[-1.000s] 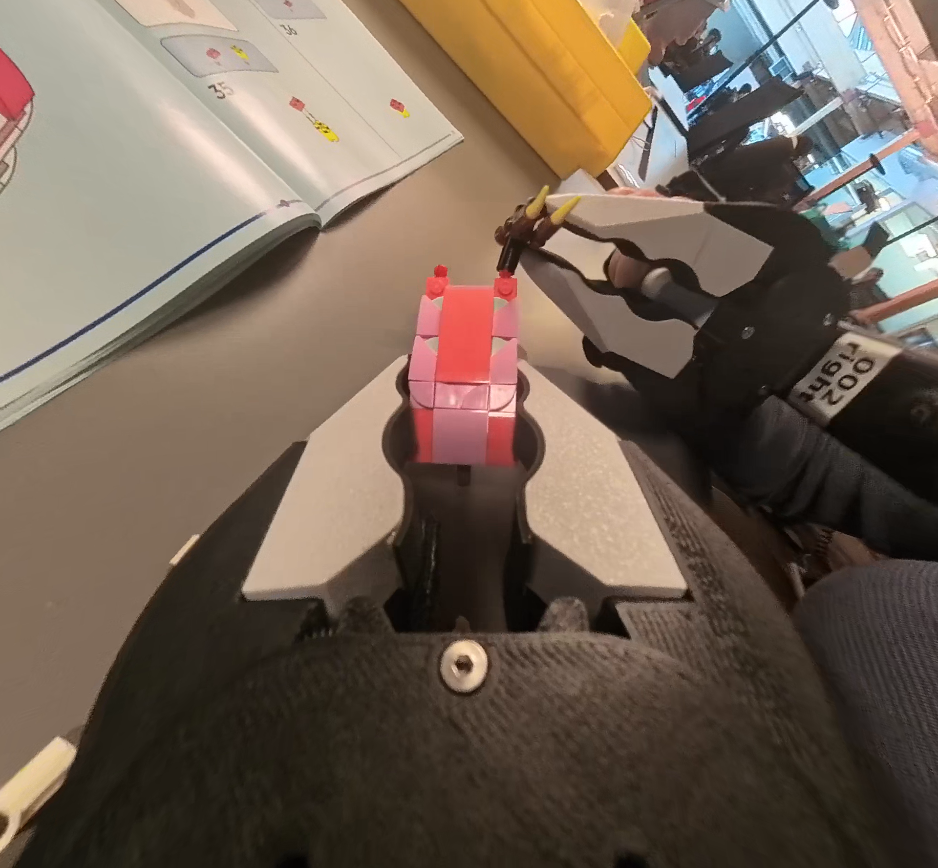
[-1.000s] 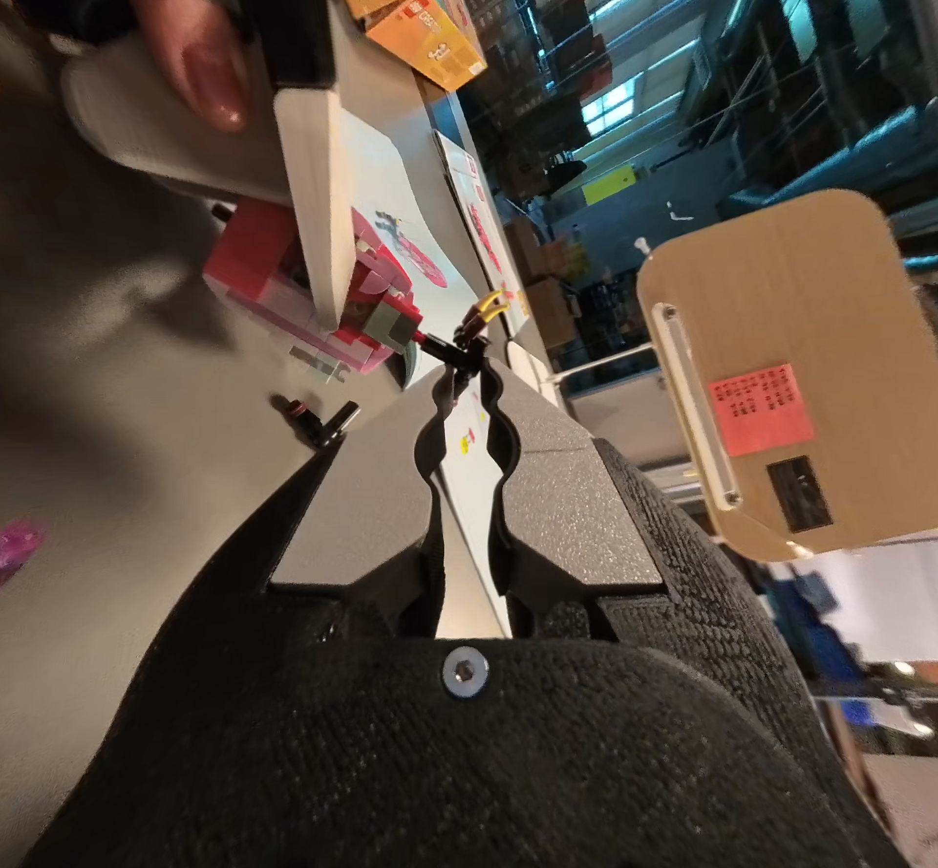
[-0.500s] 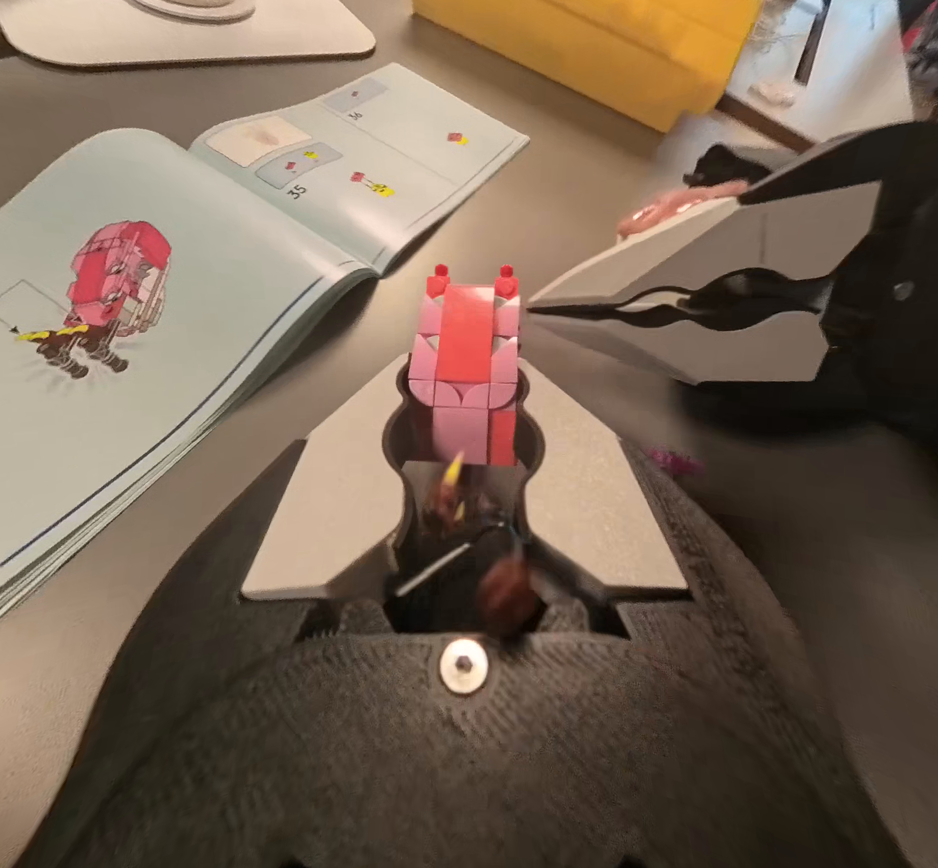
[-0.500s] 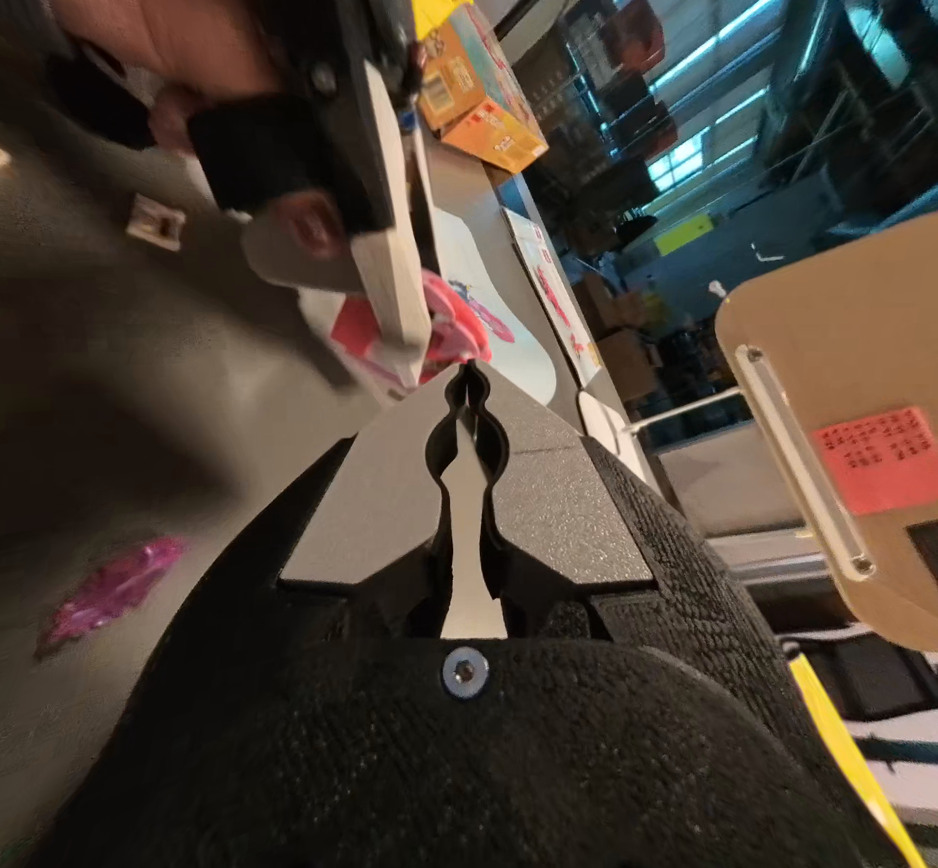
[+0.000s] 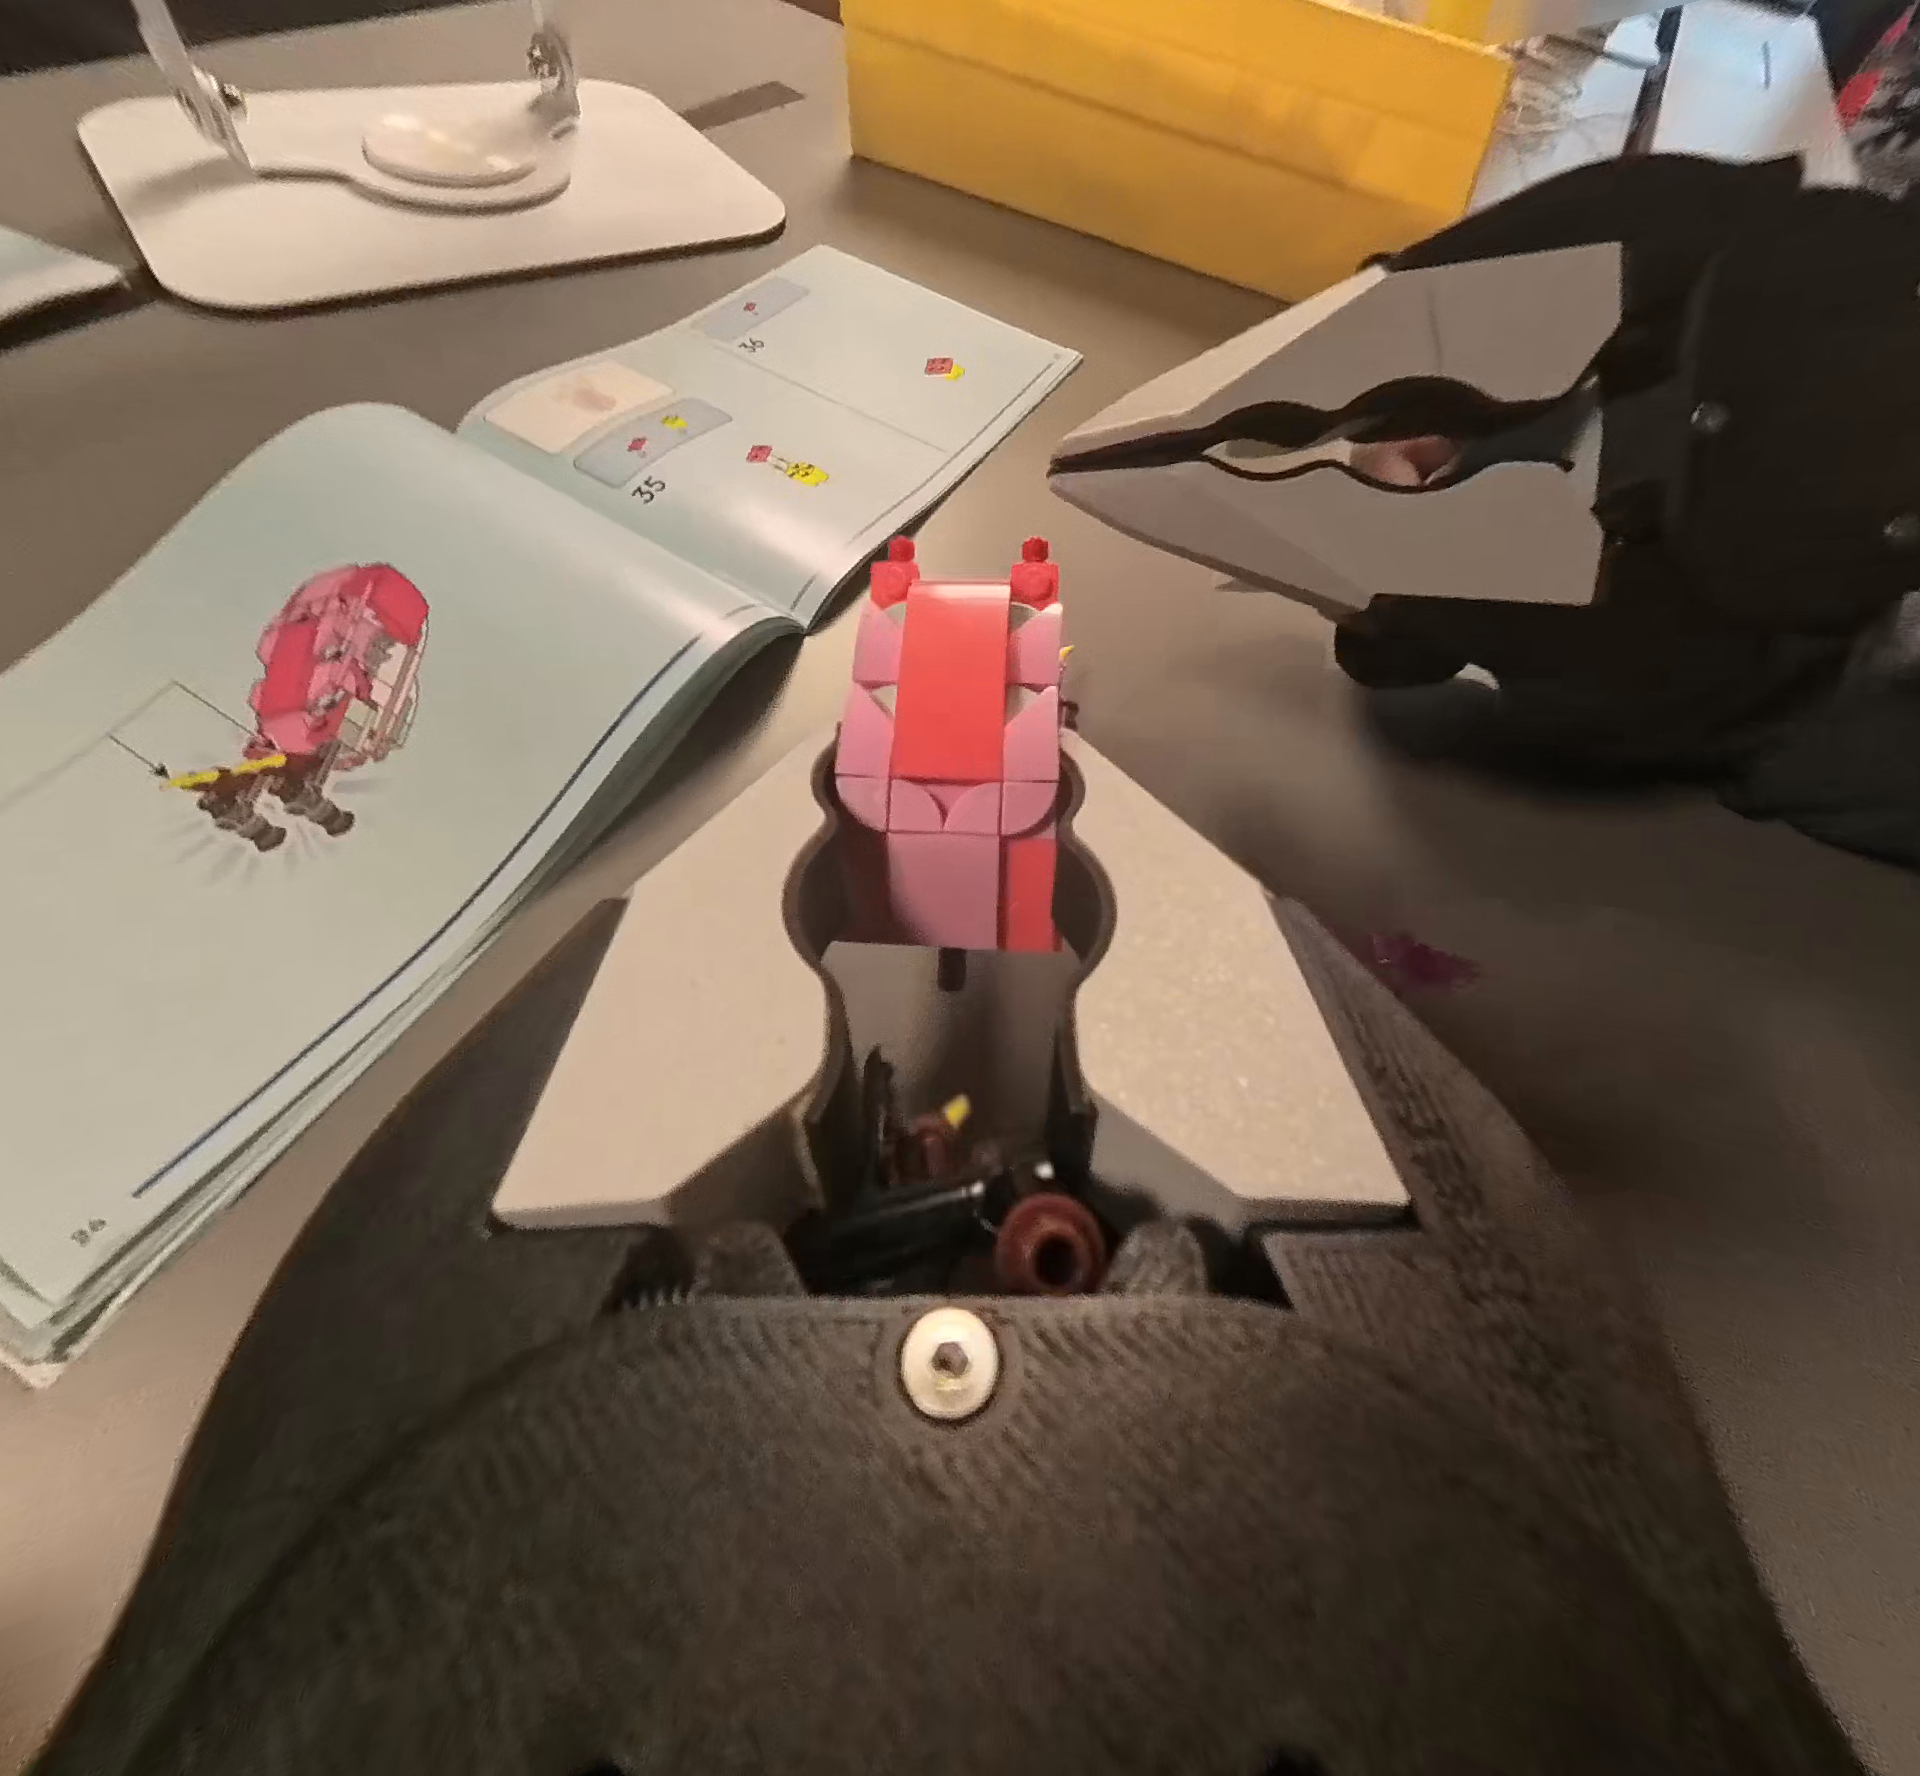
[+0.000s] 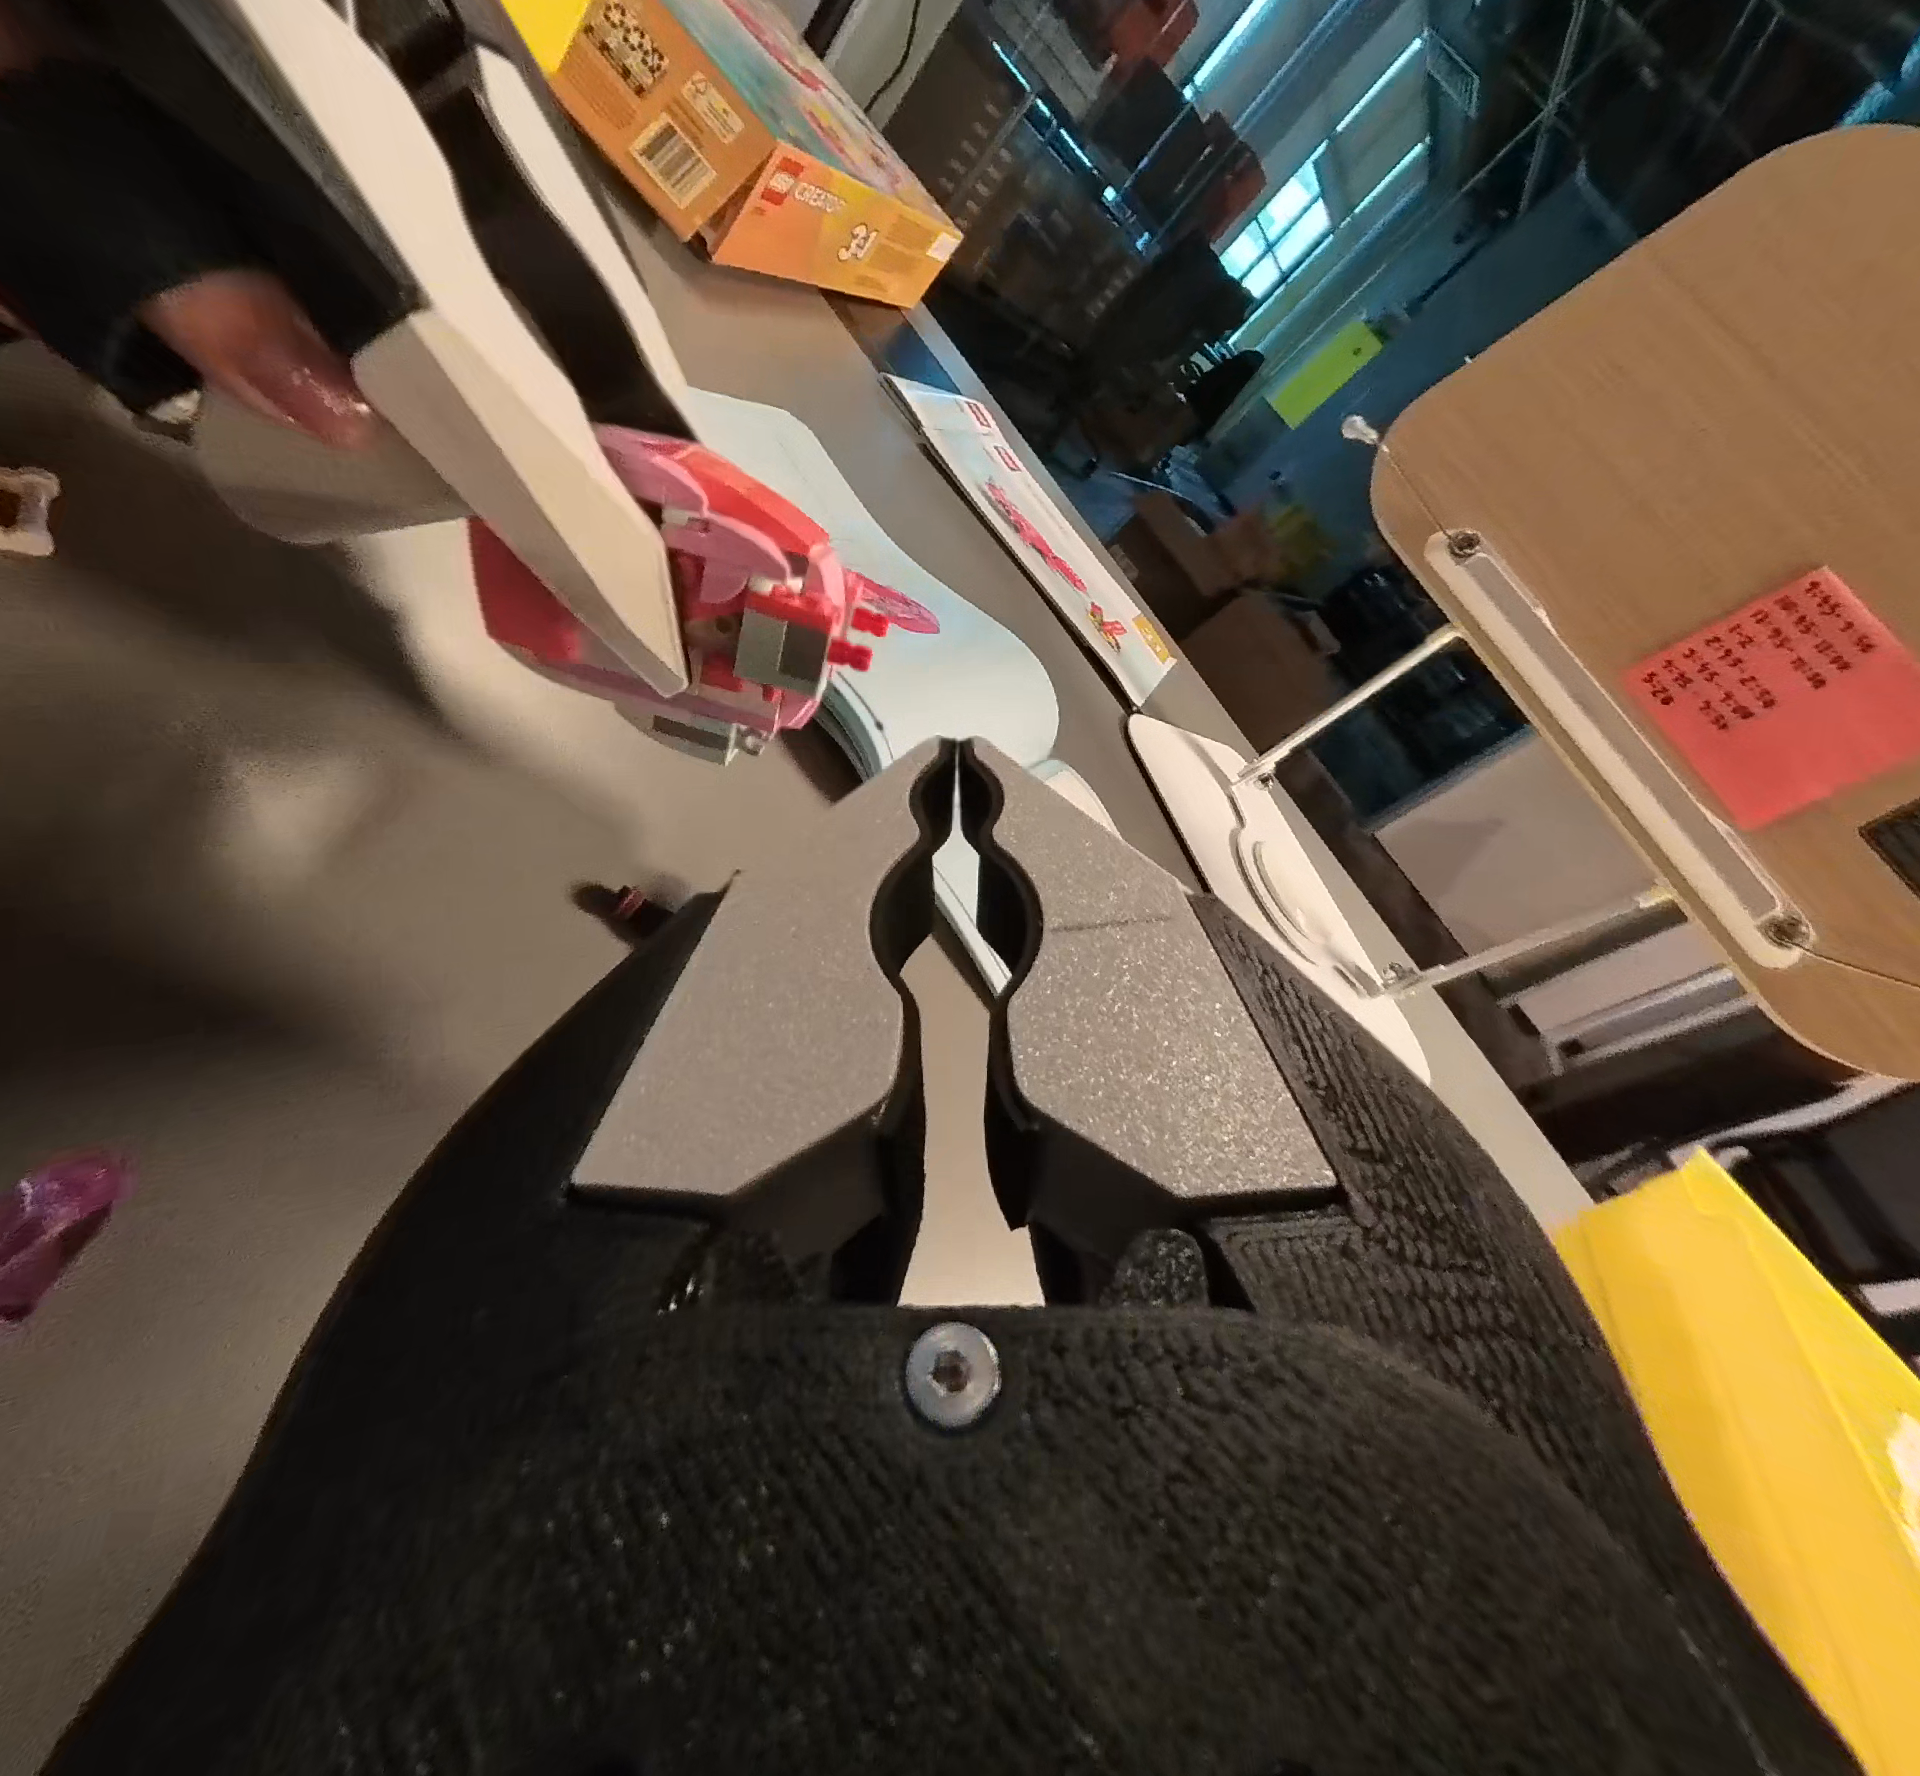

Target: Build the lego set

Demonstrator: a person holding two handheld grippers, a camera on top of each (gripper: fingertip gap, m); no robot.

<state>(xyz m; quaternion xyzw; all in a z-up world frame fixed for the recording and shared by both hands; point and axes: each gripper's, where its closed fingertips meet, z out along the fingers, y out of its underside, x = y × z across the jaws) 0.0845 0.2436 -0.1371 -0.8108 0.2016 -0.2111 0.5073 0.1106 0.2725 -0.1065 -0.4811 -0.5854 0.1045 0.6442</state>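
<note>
Left gripper (image 5: 951, 781) clamped on pink-and-red brick model (image 5: 951, 750), just right of open instruction booklet (image 5: 436, 687). Right gripper (image 6: 956, 747) closed on nothing, beside model.

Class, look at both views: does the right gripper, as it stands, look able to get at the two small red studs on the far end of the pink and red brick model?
Probably yes. The right gripper, jaws shut, hangs just right of the red studs on the pink and red brick model, with open air between. The left gripper clamps only the model's near end.
</note>
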